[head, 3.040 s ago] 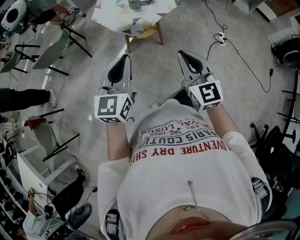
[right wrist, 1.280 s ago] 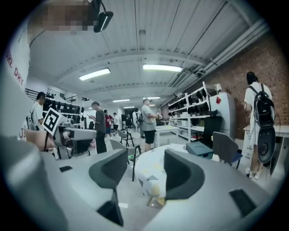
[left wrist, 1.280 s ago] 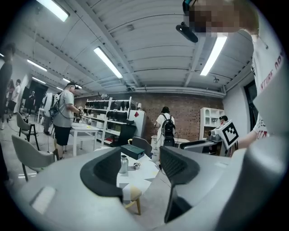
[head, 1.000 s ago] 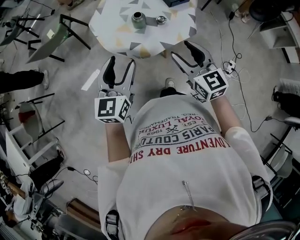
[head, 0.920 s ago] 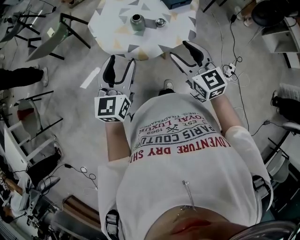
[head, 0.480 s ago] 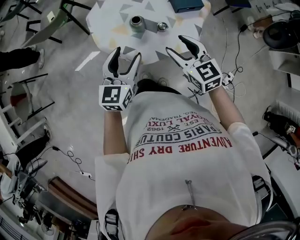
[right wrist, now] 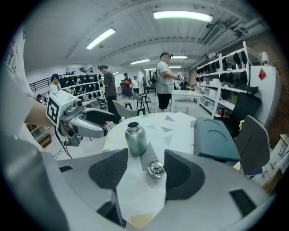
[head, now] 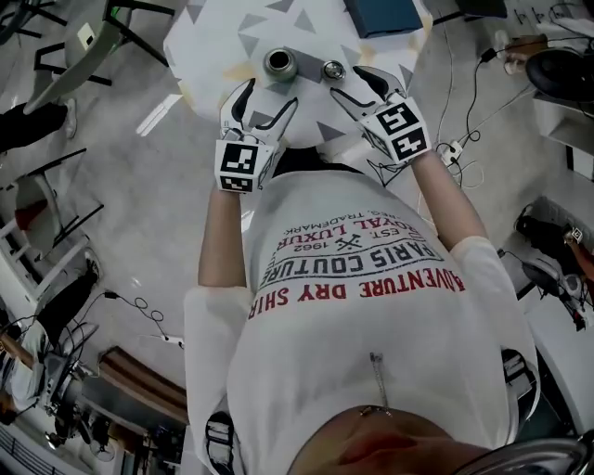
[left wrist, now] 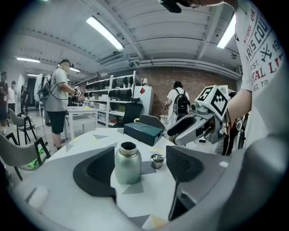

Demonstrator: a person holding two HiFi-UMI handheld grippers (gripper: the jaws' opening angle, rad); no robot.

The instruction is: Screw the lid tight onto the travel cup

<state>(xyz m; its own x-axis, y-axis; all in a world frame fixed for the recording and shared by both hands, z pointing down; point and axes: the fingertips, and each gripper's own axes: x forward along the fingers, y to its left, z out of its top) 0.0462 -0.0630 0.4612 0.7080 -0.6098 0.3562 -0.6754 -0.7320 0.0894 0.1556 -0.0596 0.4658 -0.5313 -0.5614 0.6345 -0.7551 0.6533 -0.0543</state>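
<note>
A steel travel cup with an open mouth stands upright on the white round table. Its small metal lid lies on the table just right of it. My left gripper is over the table's near edge and points at the cup. Its jaws have just been opening, with nothing pressed between them. My right gripper is open beside the lid, which lies just ahead of its jaws without touching them. The cup stands beyond the lid, and the left gripper shows at the left.
A teal box lies at the table's far side, right of the lid, seen also as the teal box. Chairs and cables stand and lie on the floor around the table. People stand at shelves in the background.
Both grippers have moved forward and down, from above the floor to the table's near edge by the cup and lid. The left jaws stand wider apart than before.
</note>
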